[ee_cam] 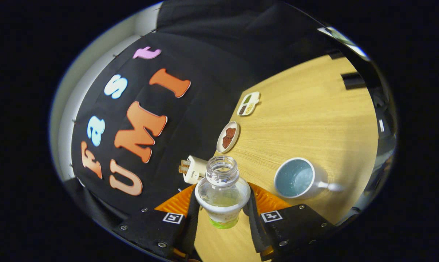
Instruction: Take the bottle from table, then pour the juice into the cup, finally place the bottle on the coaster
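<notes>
- The gripper [222,213] sits at the bottom centre of the frame, and its two fingers [192,214] press on either side of a clear plastic bottle [222,193], so the jaws are pinching the bottle around its body.
- The bottle has no cap on; its threaded open mouth points up toward the middle of the frame, and a little pale liquid lies inside it, with a green band low on its body.
- The whole scene is tilted, so the wooden table [307,116] runs up the right half of the frame.
- A white cup [299,178] with a pale blue inside stands on the table at lower right, just right of the bottle and apart from it; its handle points right.
- Whether any liquid is in the cup is hard to tell.
- A white boxy item [194,169] with brownish pieces sticking out lies just left of the bottle's mouth.
- Above it, near the frame's centre, a small round plate [228,136] holds reddish-brown food.
- Further up, a small divided tray [248,103] carries green and dark bits.
</notes>
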